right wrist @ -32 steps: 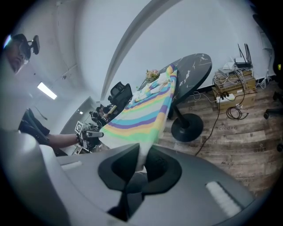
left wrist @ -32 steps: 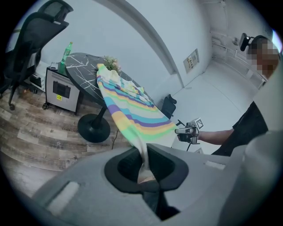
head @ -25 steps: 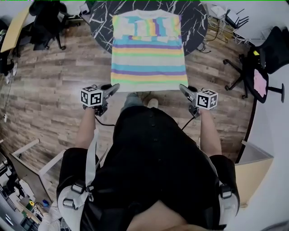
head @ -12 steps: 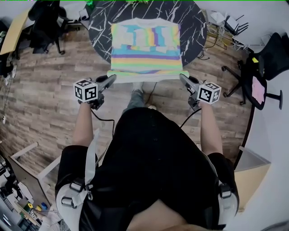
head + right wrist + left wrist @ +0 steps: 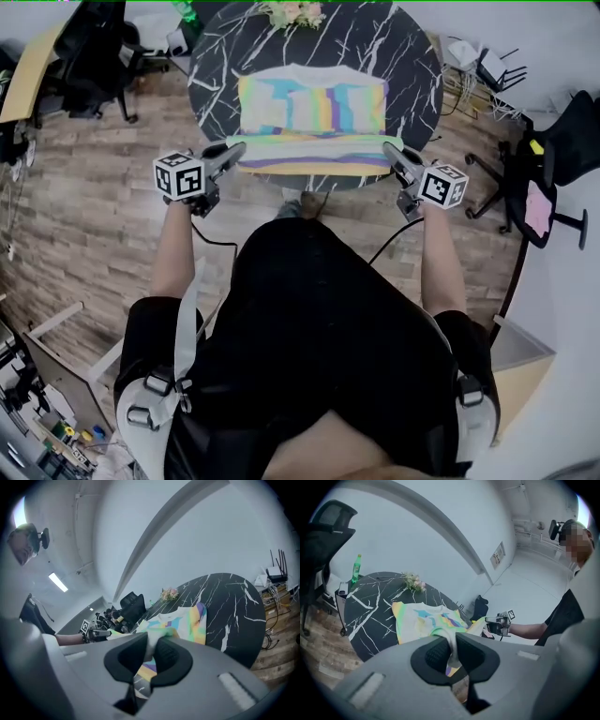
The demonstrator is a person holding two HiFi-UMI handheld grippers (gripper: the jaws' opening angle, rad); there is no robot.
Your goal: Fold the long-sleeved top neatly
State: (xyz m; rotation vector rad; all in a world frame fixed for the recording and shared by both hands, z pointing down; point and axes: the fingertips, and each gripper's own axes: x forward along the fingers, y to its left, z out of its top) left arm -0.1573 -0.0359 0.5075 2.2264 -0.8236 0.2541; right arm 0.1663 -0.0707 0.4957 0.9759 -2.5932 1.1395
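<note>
The left gripper point(image 5: 450, 656) has its jaws nearly closed, pinching a thin bunch of cloth at one corner of the hem point(image 5: 312, 169). The right gripper point(image 5: 151, 654) has the same tight pinch on the opposite corner. Between them the hem runs fairly taut just above the near edge of the surface point(image 5: 211, 84). The rest of the top point(image 5: 311, 112) lies flat across the middle of the round, dark, marbled surface, collar toward the far edge.

The top looks light, soft and entirely limp, so any unsupported stretch will sag or crease. It may also slide on the smooth surface. The two hem corners look like the right holds, gripped through both layers and kept level and apart.
</note>
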